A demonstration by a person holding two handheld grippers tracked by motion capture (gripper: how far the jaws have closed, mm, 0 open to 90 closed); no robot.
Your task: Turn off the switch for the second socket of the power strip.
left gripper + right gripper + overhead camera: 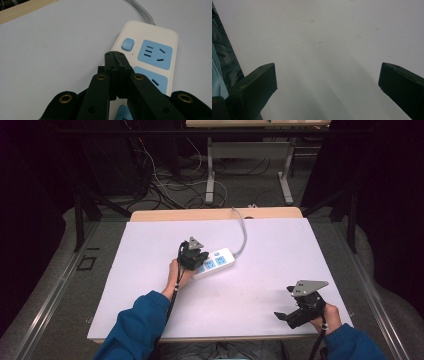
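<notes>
From the high view, the left gripper (194, 254) covered the near end of the white plastic power strip with blue sockets (218, 261) on the white tabletop (260, 285); dark floor and cables lay beyond. In the left gripper view, its fingers pressed together, tips over the strip (150, 45) beside the blue switch (127, 44). In the right gripper view, the right gripper (325, 80) held its fingers wide over bare tabletop.

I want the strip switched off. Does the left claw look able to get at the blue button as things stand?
Probably yes: the left claw, shut, hangs over the power strip just short of the blue button, with nothing between them.
</notes>
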